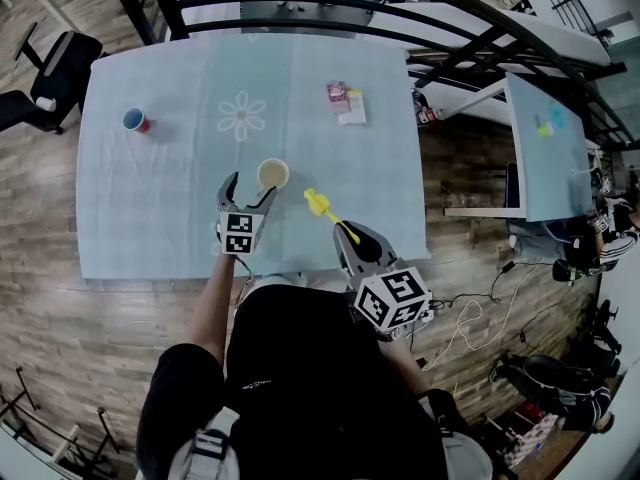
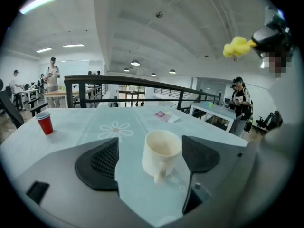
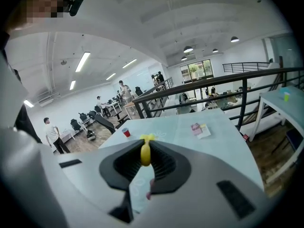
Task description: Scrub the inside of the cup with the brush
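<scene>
A cream cup [image 1: 273, 175] [image 2: 161, 153] stands upright on the pale blue table [image 1: 150, 198], its handle turned toward me. My left gripper [image 1: 247, 192] [image 2: 152, 160] is open, its jaws standing on either side of the cup's near side without touching it. My right gripper [image 1: 350, 236] [image 3: 145, 163] is shut on the handle of a yellow brush [image 1: 322, 208] [image 3: 145, 152]. The brush is held in the air to the right of the cup, head pointing up and left; it also shows high up in the left gripper view as the brush [image 2: 236, 46].
A red cup [image 1: 135, 120] [image 2: 44, 123] stands at the table's far left. A small pink and white packet [image 1: 346, 103] [image 3: 200, 128] lies at the far middle-right. A flower print [image 1: 242, 115] marks the cloth. Black railing [image 1: 330, 8] runs behind the table; a second table [image 1: 545, 148] stands to the right.
</scene>
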### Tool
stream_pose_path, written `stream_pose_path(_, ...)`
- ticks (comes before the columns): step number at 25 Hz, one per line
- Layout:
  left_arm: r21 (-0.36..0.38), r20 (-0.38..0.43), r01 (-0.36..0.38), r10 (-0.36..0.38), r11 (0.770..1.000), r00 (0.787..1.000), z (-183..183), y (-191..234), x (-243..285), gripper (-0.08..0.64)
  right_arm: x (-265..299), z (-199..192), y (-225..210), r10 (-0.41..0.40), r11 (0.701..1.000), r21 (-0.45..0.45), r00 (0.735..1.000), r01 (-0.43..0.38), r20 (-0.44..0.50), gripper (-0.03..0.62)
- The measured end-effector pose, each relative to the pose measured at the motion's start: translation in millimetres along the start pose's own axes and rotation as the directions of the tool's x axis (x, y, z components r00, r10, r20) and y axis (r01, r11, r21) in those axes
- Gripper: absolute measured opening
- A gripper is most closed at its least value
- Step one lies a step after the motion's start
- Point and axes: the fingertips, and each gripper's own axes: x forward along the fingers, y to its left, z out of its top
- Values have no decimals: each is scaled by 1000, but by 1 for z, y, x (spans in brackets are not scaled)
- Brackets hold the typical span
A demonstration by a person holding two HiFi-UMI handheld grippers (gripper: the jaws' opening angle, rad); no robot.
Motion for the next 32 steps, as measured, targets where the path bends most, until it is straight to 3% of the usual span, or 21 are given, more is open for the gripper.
stream_pose_path(6, -31, 169, -23, 28, 999, 985, 63, -4, -66, 420, 5, 7, 9, 37, 998, -42, 999, -36, 39, 40)
stream_pose_path(10, -31, 300, -52, 59, 998, 952, 118, -17, -116, 400, 6, 20, 28, 80, 993, -99, 992, -70, 98, 40)
stream_pose_path(11, -33, 331, -78, 84, 996, 940, 129, -19, -130, 341, 7, 23, 33, 89, 990, -115, 990, -76, 114, 40)
stream_pose_path(13, -48, 388, -126, 134, 991, 912, 149, -21, -154, 159, 8, 28, 41, 105, 987, -137, 984, -85, 145, 40)
stream_pose_path(14, -56, 408, -130, 142, 990, 902, 157, -23, -163, 135, 8, 31, 44, 112, 986, -144, 980, -88, 162, 40)
stream_pose_path(19, -109, 424, -93, 131, 990, 896, 175, -35, -188, 18, 10, 39, 56, 150, 978, -175, 961, -110, 233, 40)
stream_pose_path(24, -129, 458, 67, 0, 989, 889, 181, -63, -202, 12, 11, 41, 69, 180, 970, -208, 947, -126, 265, 40)
stream_pose_path(28, -122, 426, 41, 15, 992, 905, 178, -61, -205, 12, 10, 40, 77, 176, 968, -225, 944, -114, 279, 40)
stream_pose_path(32, -141, 425, 37, 27, 989, 905, 178, -55, -206, 12, 8, 42, 78, 154, 969, -233, 943, -85, 296, 38)
